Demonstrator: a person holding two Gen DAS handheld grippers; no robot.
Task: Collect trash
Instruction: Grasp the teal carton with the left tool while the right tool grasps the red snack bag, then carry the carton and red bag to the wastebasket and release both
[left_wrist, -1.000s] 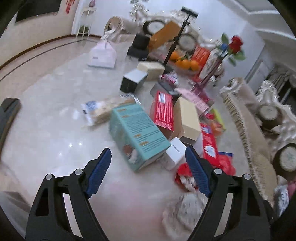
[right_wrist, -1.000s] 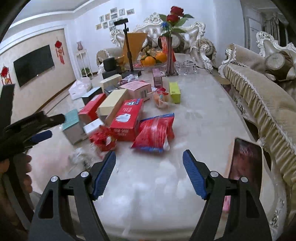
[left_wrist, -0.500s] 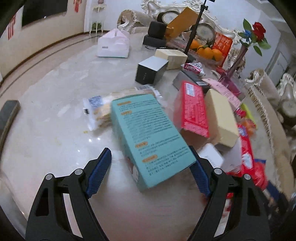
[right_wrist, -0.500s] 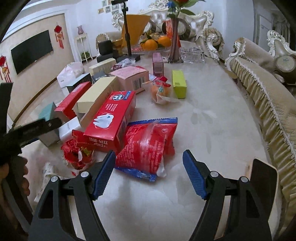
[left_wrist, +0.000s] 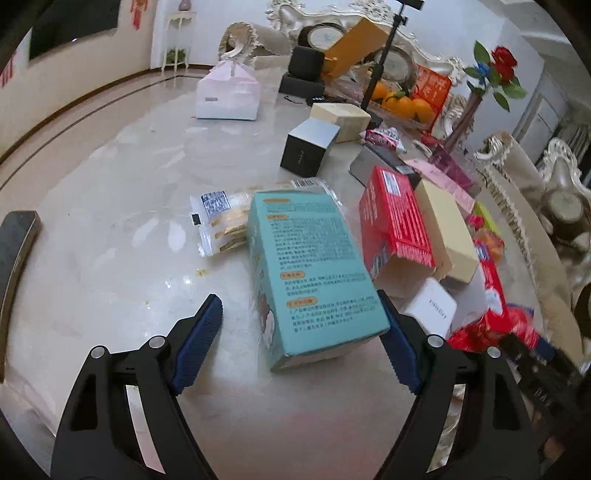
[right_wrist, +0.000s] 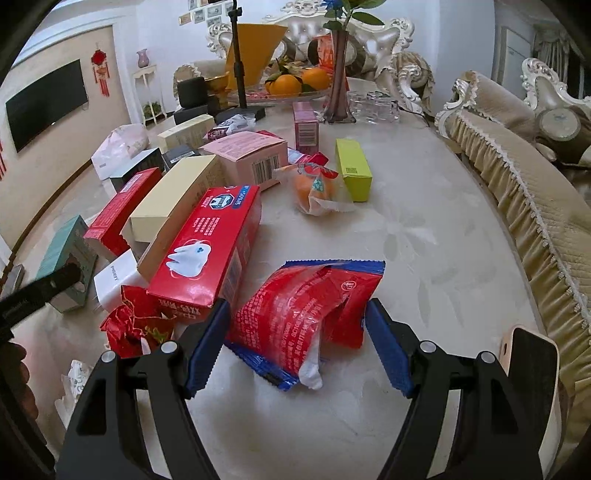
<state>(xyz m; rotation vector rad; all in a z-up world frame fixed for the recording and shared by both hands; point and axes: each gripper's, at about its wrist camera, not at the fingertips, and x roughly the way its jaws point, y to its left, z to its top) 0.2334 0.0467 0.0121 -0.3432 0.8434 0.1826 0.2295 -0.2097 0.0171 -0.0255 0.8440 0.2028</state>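
Over the last second both grippers have closed in on the clutter and dipped toward the bench (left_wrist: 110, 229). What was a wide look across the pile is now two framed targets.

Left gripper (left_wrist: 301, 343): jaws spread, nothing grasped. The teal carton (left_wrist: 310, 273) lies flat on the bench with its near end between the blue pads; the right pad sits just beside the carton's edge, contact uncertain, and the left pad stands well clear.

Right gripper (right_wrist: 295, 345): released as well. The red snack bag (right_wrist: 306, 314), torn open and crumpled, lies between the pads. The left pad is close to the bag and to the corner of the red toothpaste box (right_wrist: 210, 251).

Judgement: approach looks finished on both sides and closing is the step due. No bin or bag for the trash can be identified.

Pose: each gripper points steeply down and forward over the bench, jaws roughly level.
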